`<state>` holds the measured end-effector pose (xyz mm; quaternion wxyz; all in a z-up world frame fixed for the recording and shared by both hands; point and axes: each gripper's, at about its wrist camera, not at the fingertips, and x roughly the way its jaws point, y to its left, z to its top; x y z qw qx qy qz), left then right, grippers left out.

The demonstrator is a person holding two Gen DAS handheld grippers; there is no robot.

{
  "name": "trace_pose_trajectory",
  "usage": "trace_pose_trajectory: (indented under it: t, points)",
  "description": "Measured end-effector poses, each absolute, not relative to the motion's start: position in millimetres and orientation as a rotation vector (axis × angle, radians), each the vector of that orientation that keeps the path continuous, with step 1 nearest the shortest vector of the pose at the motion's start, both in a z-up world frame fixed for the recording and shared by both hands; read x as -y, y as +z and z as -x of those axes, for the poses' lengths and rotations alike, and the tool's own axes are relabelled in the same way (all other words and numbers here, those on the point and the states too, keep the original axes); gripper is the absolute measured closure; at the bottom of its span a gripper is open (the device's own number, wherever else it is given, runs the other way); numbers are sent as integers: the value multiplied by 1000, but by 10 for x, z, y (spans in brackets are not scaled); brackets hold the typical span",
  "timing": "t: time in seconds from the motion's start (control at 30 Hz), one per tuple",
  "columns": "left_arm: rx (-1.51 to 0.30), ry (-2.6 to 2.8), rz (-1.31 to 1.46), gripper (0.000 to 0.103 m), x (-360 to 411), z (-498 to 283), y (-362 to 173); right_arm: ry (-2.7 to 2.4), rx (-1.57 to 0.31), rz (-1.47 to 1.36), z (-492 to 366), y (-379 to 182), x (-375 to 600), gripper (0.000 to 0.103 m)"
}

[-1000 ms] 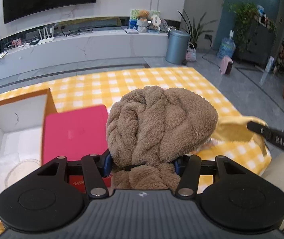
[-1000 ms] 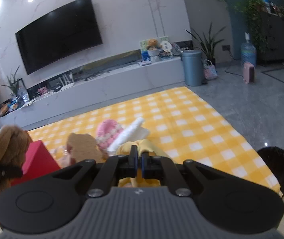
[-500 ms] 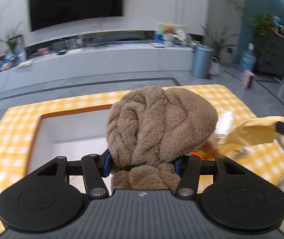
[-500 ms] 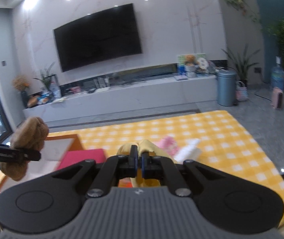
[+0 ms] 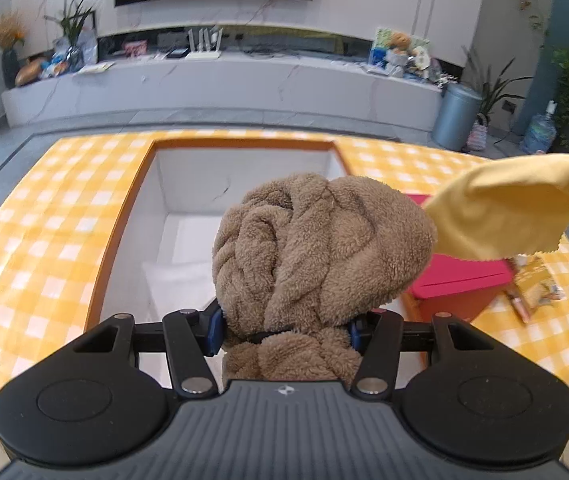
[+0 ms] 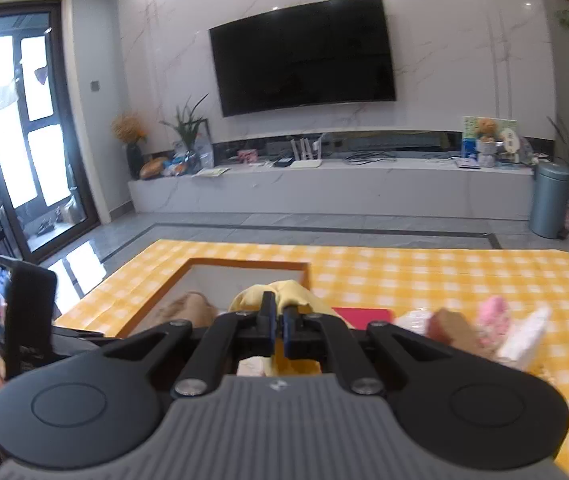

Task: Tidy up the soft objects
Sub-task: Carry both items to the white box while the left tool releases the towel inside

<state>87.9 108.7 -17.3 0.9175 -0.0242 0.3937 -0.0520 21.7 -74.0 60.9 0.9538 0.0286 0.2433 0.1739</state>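
Observation:
A brown fluffy knitted hat bulges out between the blue pads of my left gripper, which is shut on it. Directly below and beyond it lies the open box, orange-rimmed with white inside. My right gripper is shut on a yellow cloth; in the left wrist view that yellow cloth hangs in the air at the right, over a red lid. From the right wrist view the brown hat shows just left of the jaws, above the box.
On the yellow checked tablecloth at the right lie a pink-and-white knitted piece, a white soft item and a brown item. Small yellow packets lie beside the red lid. A black device sits at far left.
Both grippers have swung left across the table. The brown hat now hangs over the open box instead of the red lid. The yellow cloth has been lifted off the table and carried along.

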Motion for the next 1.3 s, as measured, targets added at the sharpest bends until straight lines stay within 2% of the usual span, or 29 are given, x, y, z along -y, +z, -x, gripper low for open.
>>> trace_pose_trajectory:
  t: [0.37, 0.53, 0.67, 0.73, 0.77, 1.03, 1.3]
  points:
    - [-900, -65, -14, 41, -1003, -1151, -476, 377, -590, -28, -550, 290, 352, 103]
    - [-926, -59, -45, 30, -957, -1138, -572, 362, -568, -17, -562, 349, 403, 103]
    - [-909, -40, -60, 27, -928, -1089, -588, 341, -570, -29, -566, 354, 473, 103]
    - [-883, -37, -29, 13, -956, -1054, -559, 340, -580, -32, -559, 324, 473, 103]
    - [-863, -31, -21, 11, -970, -1025, -540, 339, -584, -32, -565, 307, 473, 103]
    - [-799, 32, -30, 8, -1096, -933, -340, 349, -596, -27, -571, 264, 378, 103]
    - [-618, 189, -59, 8, -1371, -705, 122, 420, -681, 64, -750, 167, 23, 103]
